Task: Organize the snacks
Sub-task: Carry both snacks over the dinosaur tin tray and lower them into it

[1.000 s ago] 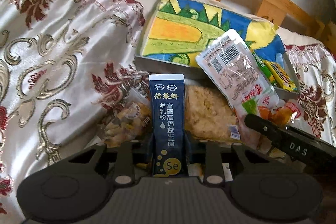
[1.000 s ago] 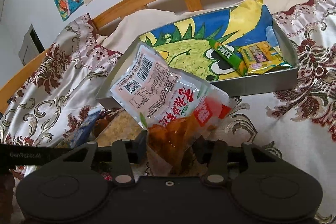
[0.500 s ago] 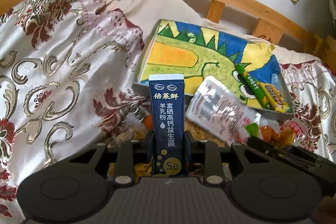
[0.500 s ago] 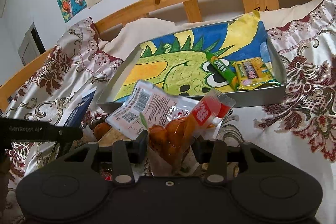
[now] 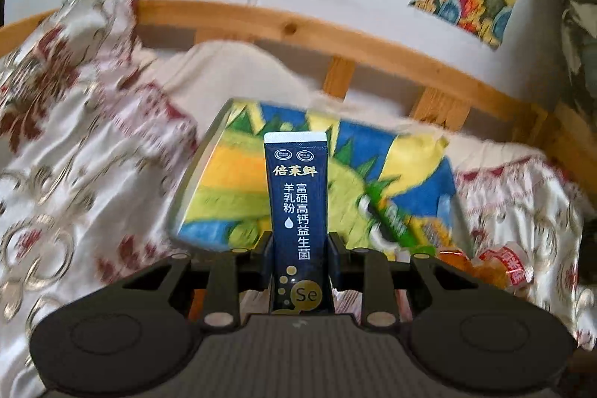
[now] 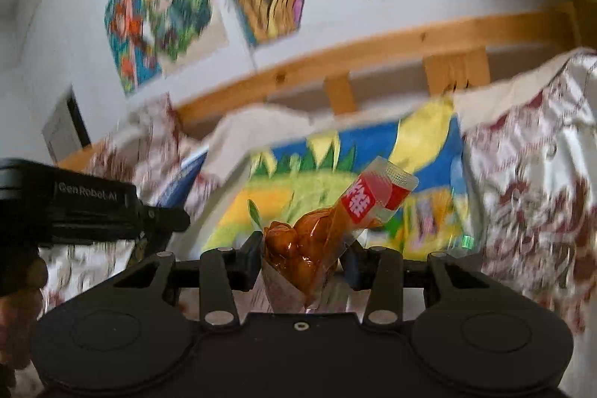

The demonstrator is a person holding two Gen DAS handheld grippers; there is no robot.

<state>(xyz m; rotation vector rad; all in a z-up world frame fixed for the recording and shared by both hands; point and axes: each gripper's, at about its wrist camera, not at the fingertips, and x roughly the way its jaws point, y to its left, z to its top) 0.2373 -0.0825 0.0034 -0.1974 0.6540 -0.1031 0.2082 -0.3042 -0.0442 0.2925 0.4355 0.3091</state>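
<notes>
While the left tongs (image 5: 298,258) clamp a dark blue sachet (image 5: 296,211) upright between both pads, the right tongs (image 6: 302,258) pinch a clear pouch (image 6: 321,230) of orange snacks, its red end tilted up to the right. Both are held above the bed (image 5: 93,155), before a tray (image 5: 209,152) lined with a dinosaur picture, where a green stick (image 5: 390,217) lies.
</notes>
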